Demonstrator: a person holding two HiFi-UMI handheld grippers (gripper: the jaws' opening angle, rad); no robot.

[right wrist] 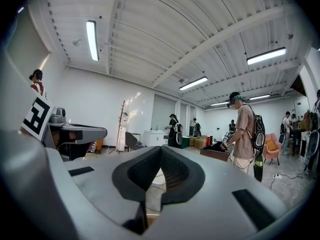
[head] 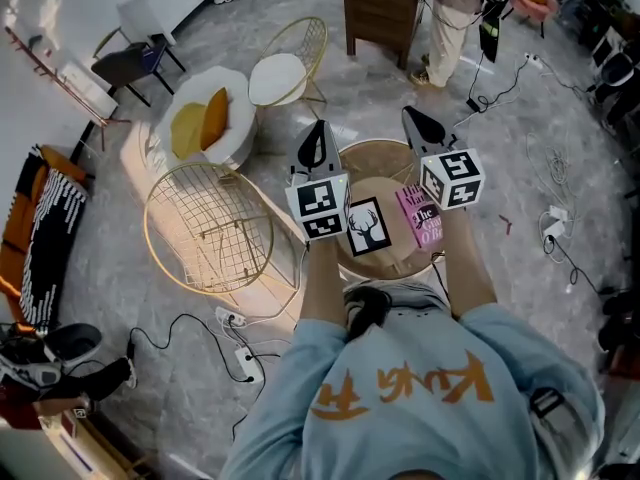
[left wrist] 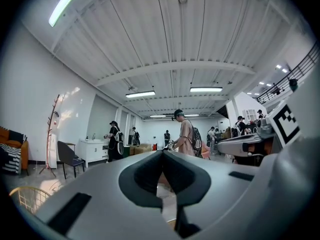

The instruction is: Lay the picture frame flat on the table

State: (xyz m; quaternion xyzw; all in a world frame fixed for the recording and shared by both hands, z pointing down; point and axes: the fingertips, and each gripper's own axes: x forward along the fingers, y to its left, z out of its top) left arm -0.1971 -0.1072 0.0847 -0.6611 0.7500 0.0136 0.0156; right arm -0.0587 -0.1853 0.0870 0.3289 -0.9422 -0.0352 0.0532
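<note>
The picture frame (head: 366, 226), black-edged with a deer silhouette on white, is on the near part of the round wooden table (head: 372, 154); whether it stands or lies I cannot tell. A pink book (head: 420, 215) rests beside it on the right. My left gripper (head: 319, 131) is held up above the frame's left side, shut and empty. My right gripper (head: 416, 118) is raised over the book, jaws together, nothing in them. In the left gripper view the left gripper (left wrist: 161, 155) points out across the room, and in the right gripper view so does the right gripper (right wrist: 160, 153); neither shows the frame.
A gold wire chair (head: 208, 226) stands left of the table, a white-seated wire stool (head: 283, 76) behind it, and a white chair with a yellow cushion (head: 205, 120) further left. Cables and a power strip (head: 240, 353) lie on the floor. A person (head: 450, 18) stands by a dark cabinet (head: 380, 13).
</note>
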